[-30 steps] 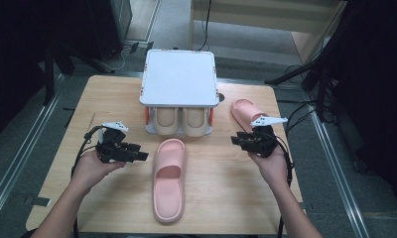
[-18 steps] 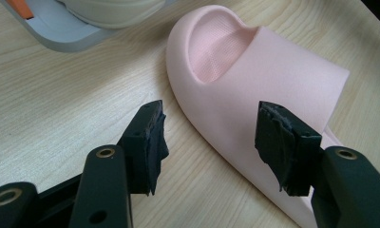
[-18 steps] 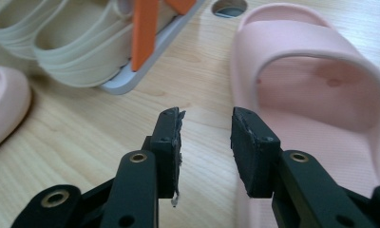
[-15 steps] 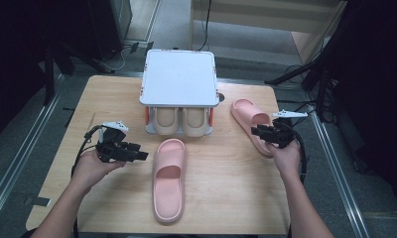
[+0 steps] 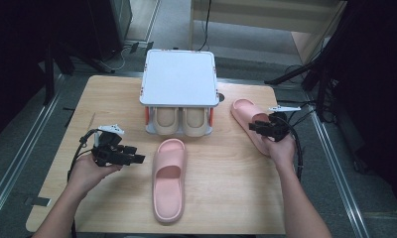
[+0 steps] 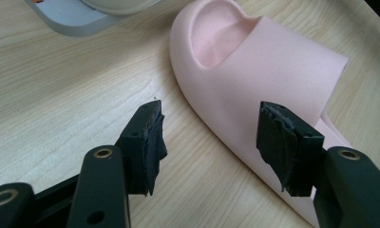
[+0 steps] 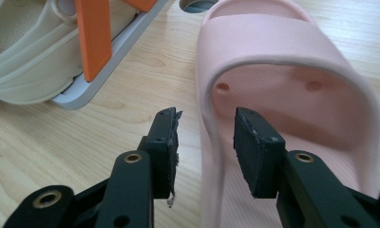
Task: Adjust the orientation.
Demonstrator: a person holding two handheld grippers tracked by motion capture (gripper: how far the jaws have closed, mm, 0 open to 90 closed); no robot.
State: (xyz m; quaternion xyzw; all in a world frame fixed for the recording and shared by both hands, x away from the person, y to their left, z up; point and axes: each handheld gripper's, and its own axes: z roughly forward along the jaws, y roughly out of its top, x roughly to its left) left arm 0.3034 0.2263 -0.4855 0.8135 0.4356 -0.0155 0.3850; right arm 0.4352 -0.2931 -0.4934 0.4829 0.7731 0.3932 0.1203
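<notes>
We are at the reaching step, with one pink slipper for each hand and neither yet gripped. Our right tongs (image 5: 258,126) hang over the slipper by the right edge (image 5: 248,121) of the tabletop (image 5: 226,198); their jaws have just been opening, and in the right gripper view they straddle the slipper's near side wall (image 7: 208,142), one pad outside it and one over the footbed, with no pad pressing on it. Our left tongs (image 5: 137,158) hover low beside the slipper in the middle (image 5: 167,178), which lies lengthwise toward the near edge; in the left gripper view the jaws stand wide, the left pad (image 6: 147,142) over bare wood and the right pad (image 6: 283,142) in front of the slipper's side (image 6: 254,71), apart from it as far as we can tell. At the far edge sits a grey rack (image 5: 179,79) with a beige pair (image 5: 179,121) already tucked under its top, so we judge the pink ones belong there too. Next, we think, the right tongs should sink a little and close on that wall, firmly enough that the soft foam does not slip out, before lifting.
</notes>
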